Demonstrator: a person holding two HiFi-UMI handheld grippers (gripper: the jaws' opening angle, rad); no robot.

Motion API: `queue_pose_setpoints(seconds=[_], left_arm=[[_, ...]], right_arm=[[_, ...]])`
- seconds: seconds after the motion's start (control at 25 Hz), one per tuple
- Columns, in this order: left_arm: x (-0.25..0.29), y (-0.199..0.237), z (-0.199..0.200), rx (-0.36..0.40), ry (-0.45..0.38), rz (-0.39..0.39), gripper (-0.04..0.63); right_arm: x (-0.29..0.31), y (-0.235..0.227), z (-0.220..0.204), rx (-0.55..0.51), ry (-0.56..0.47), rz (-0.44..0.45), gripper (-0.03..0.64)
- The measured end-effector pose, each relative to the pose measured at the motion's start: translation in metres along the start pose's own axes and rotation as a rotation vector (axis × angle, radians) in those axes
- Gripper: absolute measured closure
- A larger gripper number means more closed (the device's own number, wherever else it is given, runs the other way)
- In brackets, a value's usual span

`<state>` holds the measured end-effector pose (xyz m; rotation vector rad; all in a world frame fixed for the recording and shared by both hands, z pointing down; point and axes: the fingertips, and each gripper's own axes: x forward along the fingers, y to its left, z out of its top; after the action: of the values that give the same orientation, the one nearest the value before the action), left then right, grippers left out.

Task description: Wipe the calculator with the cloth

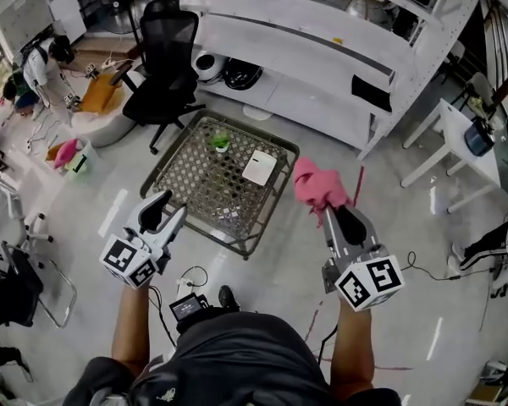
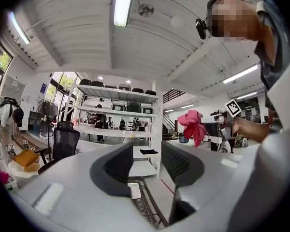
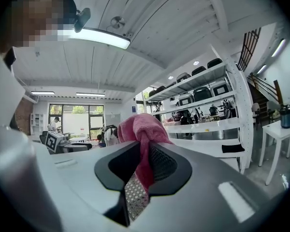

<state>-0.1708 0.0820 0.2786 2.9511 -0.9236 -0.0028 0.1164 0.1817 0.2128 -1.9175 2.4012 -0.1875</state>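
A white calculator [image 1: 259, 167] lies flat on a low woven-top table [image 1: 189, 194], towards its right side; it also shows low between the jaws in the left gripper view [image 2: 134, 190]. My right gripper [image 1: 331, 211] hangs at the table's right edge, shut on a bunched pink cloth [image 1: 317, 184] that sticks out past its tips. In the right gripper view the cloth [image 3: 142, 129] is pinched between the jaws [image 3: 141, 170]. My left gripper [image 1: 174, 206] is held at the table's near left, open, with nothing between its jaws [image 2: 147, 166]. From there the pink cloth [image 2: 193, 124] shows off to the right.
A small green plant [image 1: 220, 140] stands on the table's far side. Behind it are a black office chair [image 1: 165, 57] and long white shelving [image 1: 322, 49]. A white side table [image 1: 461, 142] stands at right. Bags and clutter lie on the floor at left.
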Motion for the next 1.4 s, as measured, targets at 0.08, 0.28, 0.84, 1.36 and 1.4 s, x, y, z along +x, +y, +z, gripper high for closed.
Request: queue_pose_setpoints(seconds=[0.08, 0.28, 0.84, 1.36, 1.4], left_arm=[[0.009, 0.015, -0.001, -0.006, 0.000, -0.012, 0.374], [0.032, 0.043, -0.001, 0.005, 0.004, -0.047, 0.374], [0.108, 0.090, -0.032, 0.000, 0.068, 0.013, 0.374], [0.186, 0.117, -0.062, 0.010, 0.196, 0.175, 0.374], [0.184, 0.120, -0.068, 0.010, 0.210, 0.191, 0.374]], right_arm=[[0.016, -0.002, -0.001, 0.001, -0.002, -0.012, 0.563], [0.049, -0.006, -0.002, 0.004, 0.002, -0.041, 0.563], [0.149, -0.078, -0.050, 0.091, 0.048, 0.026, 0.563], [0.285, -0.186, -0.145, 0.111, 0.202, 0.128, 0.563], [0.295, -0.189, -0.160, 0.110, 0.223, 0.134, 0.563]])
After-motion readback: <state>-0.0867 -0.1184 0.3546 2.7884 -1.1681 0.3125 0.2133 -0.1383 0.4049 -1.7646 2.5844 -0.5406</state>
